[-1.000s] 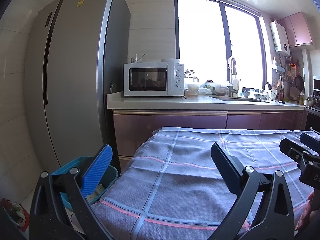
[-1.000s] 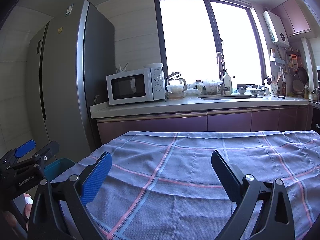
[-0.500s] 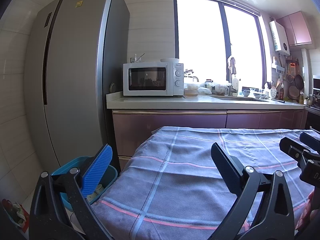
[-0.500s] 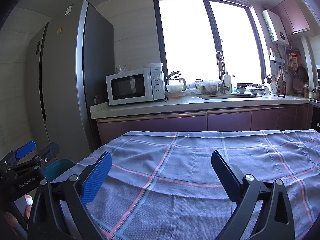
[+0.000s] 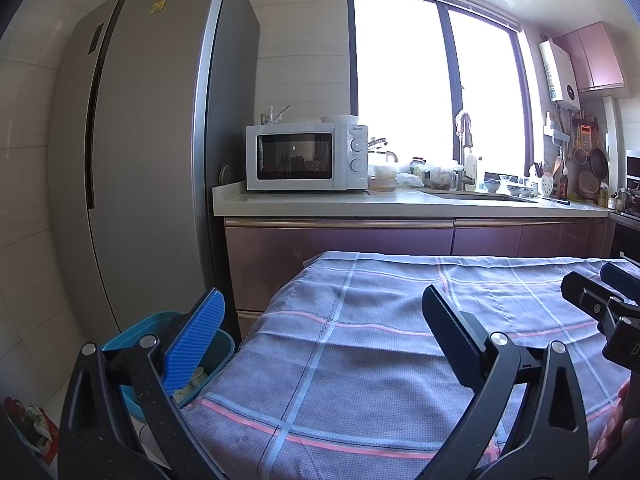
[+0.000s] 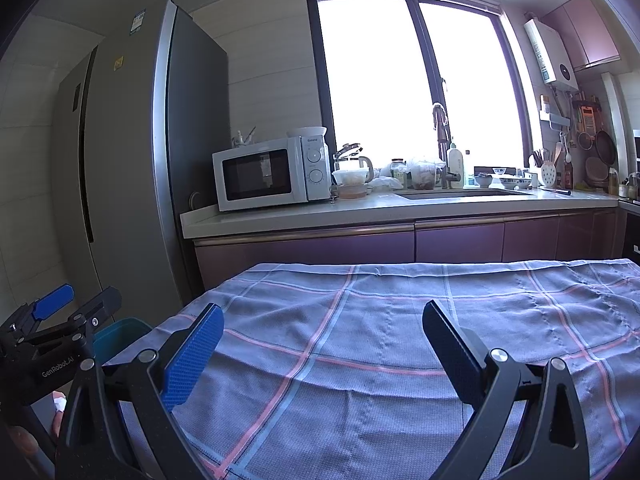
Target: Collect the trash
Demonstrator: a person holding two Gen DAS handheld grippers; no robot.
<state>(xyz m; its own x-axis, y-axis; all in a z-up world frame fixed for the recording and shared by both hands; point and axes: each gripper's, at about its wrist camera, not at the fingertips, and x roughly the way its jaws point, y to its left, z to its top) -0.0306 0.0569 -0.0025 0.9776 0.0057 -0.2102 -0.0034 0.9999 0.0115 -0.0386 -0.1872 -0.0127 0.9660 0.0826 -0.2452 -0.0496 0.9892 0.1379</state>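
A blue trash bin [image 5: 132,338] stands on the floor left of the table, with pale scraps inside it; its rim [image 6: 120,330] also shows in the right wrist view. My left gripper [image 5: 324,320] hangs open over the table's left end, with nothing between its fingers. My right gripper [image 6: 324,336] is open too, empty, above the checked tablecloth [image 6: 400,320]. Each gripper shows at the edge of the other's view: the right one [image 5: 600,292] and the left one [image 6: 72,312]. No trash lies on the cloth that I can see.
A grey fridge [image 5: 152,152] rises at the left. Behind the table runs a kitchen counter [image 5: 400,204] with a white microwave [image 5: 306,158], jars and a sink. Something crumpled lies on the floor [image 5: 34,420] at the far left.
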